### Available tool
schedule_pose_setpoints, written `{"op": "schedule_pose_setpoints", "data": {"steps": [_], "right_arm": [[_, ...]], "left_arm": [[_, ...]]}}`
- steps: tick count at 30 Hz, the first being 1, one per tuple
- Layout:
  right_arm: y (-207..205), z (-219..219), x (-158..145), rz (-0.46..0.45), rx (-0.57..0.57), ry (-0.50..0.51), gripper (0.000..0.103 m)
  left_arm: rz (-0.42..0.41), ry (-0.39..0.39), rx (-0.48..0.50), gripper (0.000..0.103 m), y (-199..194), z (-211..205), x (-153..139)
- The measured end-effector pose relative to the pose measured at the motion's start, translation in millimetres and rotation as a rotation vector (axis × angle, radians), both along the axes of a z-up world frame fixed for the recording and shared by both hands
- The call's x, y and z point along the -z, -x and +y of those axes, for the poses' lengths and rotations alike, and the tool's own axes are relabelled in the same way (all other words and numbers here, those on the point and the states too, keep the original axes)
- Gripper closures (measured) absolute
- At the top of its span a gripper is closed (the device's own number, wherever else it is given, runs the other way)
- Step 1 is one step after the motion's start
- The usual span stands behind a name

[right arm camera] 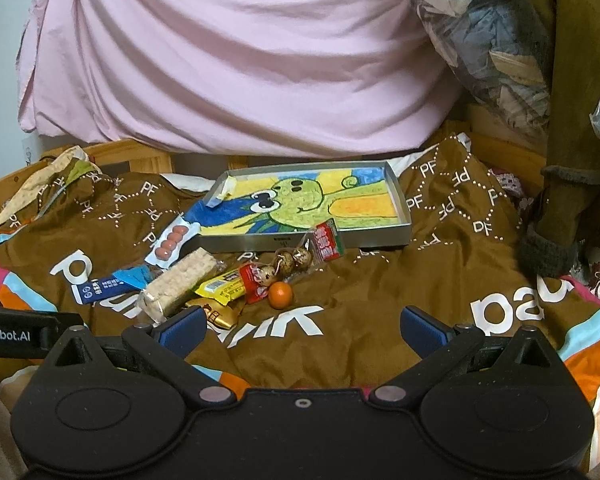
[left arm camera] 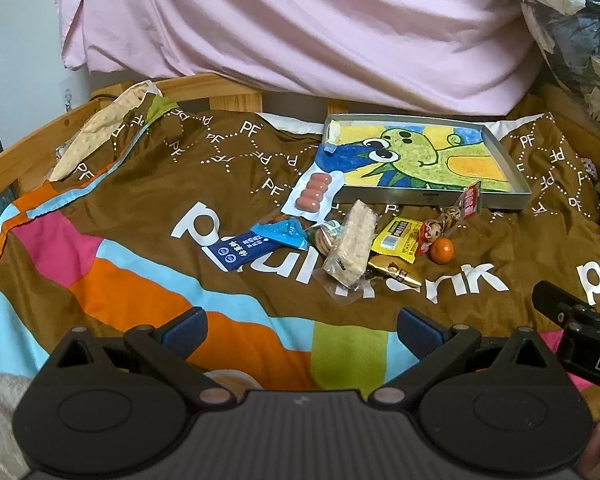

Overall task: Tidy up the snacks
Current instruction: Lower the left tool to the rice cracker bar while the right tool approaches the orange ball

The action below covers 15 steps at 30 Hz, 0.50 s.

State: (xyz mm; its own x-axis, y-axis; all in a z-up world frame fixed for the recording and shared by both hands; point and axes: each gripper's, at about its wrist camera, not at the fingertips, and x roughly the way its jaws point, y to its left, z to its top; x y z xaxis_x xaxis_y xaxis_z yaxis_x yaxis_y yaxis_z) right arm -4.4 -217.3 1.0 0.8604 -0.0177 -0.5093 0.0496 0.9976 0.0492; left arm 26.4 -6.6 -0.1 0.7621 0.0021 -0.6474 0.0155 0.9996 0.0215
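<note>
Both tongs spread wide, nothing between the fingers. Left tongs (left arm camera: 300,330) and right tongs (right arm camera: 302,330) hover low over a brown printed blanket (left arm camera: 140,184) on a bed, both well short of the snack pile.

Snacks sit in a loose heap on the blanket, just in front of a shallow grey tray (left arm camera: 428,196). Tray floor carries a crayon drawing of a green creature on yellow and blue; no snacks inside it.

Pile, left to right in the left wrist view:
- sausage pack (left arm camera: 312,194), white backing, leaning on the tray's near left corner
- blue wrapper (left arm camera: 256,246), lying flat, farthest left
- clear-wrapped rice cracker bar (left arm camera: 352,246), lying across the middle, overlapping a round biscuit pack (left arm camera: 322,236)
- yellow packet (left arm camera: 396,240), just right of the bar
- gold wrapper (left arm camera: 396,270), under the bar's near end
- small red packet (left arm camera: 430,234), touching the yellow one
- quail egg pack (right arm camera: 300,258) with red header, propped against the tray's front wall
- small orange fruit (left arm camera: 442,251), loose, nearest the right tongs

Right wrist view: its left finger (right arm camera: 184,330) overlaps the gold wrapper in frame; contact can't be told. Pink sheet (right arm camera: 236,60) hangs behind the bed.
</note>
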Motion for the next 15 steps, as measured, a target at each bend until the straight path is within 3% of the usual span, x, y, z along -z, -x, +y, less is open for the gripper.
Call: {"op": "schedule_pose_setpoints", "data": {"steps": [6,15], "right_arm": [[-9.9,-0.8,-3.1,0.02,0.013,0.031,0.001],[-31.8,4.0,-13.8,-0.01,-0.063,0.127,0.001]], "left_arm": [[0.003,-0.046,0.005,0.0,-15.0,-2.2,-4.2],[-0.013,-0.084,0.009,0.0,-44.3,-0.1,-15.0]]}}
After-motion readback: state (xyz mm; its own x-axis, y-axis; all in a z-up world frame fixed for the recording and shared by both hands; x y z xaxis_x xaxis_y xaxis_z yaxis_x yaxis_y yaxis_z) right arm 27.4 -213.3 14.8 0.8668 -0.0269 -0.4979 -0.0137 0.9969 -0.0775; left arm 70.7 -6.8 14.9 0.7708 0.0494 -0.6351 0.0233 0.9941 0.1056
